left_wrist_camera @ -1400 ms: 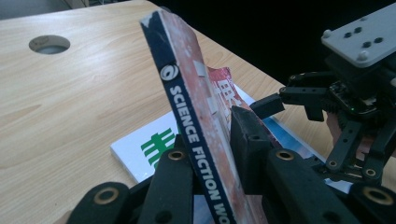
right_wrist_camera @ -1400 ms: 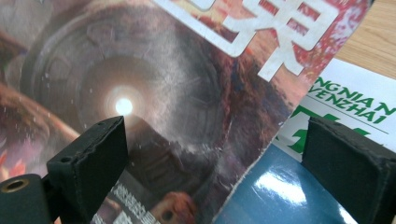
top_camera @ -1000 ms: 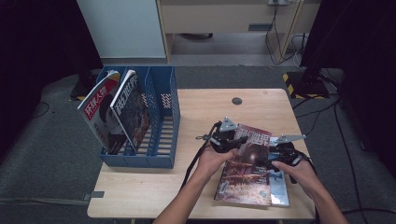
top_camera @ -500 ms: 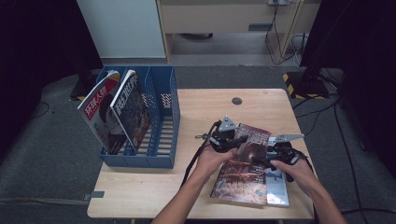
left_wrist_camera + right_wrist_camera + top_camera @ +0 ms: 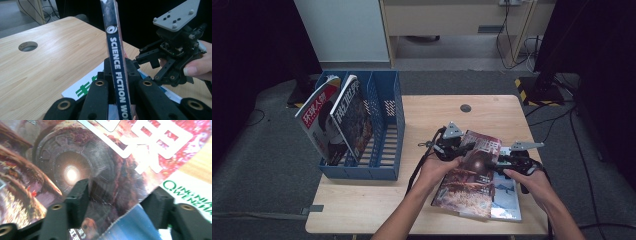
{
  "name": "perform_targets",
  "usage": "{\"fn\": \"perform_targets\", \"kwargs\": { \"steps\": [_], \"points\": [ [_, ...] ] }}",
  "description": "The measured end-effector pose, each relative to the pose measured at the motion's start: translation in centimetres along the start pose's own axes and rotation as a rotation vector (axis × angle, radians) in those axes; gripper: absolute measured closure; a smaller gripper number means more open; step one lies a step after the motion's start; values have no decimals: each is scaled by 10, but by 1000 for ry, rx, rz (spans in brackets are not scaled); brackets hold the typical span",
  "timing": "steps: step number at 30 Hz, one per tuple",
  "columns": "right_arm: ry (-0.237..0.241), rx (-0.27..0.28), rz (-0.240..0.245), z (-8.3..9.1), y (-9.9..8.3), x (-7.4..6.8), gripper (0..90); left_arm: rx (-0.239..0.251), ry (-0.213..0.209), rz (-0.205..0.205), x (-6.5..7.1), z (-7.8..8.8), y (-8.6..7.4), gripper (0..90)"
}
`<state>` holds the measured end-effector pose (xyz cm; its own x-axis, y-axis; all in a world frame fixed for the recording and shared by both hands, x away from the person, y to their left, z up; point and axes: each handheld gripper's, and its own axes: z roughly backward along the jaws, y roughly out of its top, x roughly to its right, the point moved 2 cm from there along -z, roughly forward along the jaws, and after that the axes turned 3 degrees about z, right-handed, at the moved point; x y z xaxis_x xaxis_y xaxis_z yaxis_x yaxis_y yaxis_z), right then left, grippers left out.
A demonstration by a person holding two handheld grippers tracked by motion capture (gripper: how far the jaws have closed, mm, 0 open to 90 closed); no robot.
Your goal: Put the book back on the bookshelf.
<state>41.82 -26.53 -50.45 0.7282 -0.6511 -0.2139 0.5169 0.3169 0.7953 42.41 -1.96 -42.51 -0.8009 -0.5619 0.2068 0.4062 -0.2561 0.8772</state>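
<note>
Standing on edge in the left gripper view, the science fiction magazine [image 5: 115, 50] is clamped at its spine by the left gripper [image 5: 119, 86], whose fingers hide the title's lower end, while in the high view it lies tilted over a second magazine [image 5: 507, 192] near the counter's [image 5: 377, 205] front right edge. The right gripper [image 5: 117, 197] straddles the cover's edge, its fingers just closing but not yet pressing. Bare counter lies left toward the blue file rack [image 5: 384, 130].
</note>
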Motion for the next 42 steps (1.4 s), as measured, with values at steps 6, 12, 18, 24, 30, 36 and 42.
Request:
{"fn": "perform_targets", "kwargs": {
  "steps": [6,12,18,24,30,36,42],
  "points": [
    [-14,29,32,10,12,-2,578,12,11,-3,-4,8,3,839],
    [-32,46,65,19,26,-6,654,35,20,-12,-6,15,9,839],
    [-40,47,100,26,38,-9,721,48,24,-24,-7,21,13,838],
    [-48,24,140,32,48,-12,750,61,22,-31,-8,25,16,838],
    [-74,15,171,40,59,-14,771,86,21,-49,-6,28,23,838],
    [-115,24,202,52,72,-14,787,104,16,-70,-5,28,32,838],
    [-151,28,241,62,84,-14,800,119,19,-83,-6,29,37,837]
  ]
}}
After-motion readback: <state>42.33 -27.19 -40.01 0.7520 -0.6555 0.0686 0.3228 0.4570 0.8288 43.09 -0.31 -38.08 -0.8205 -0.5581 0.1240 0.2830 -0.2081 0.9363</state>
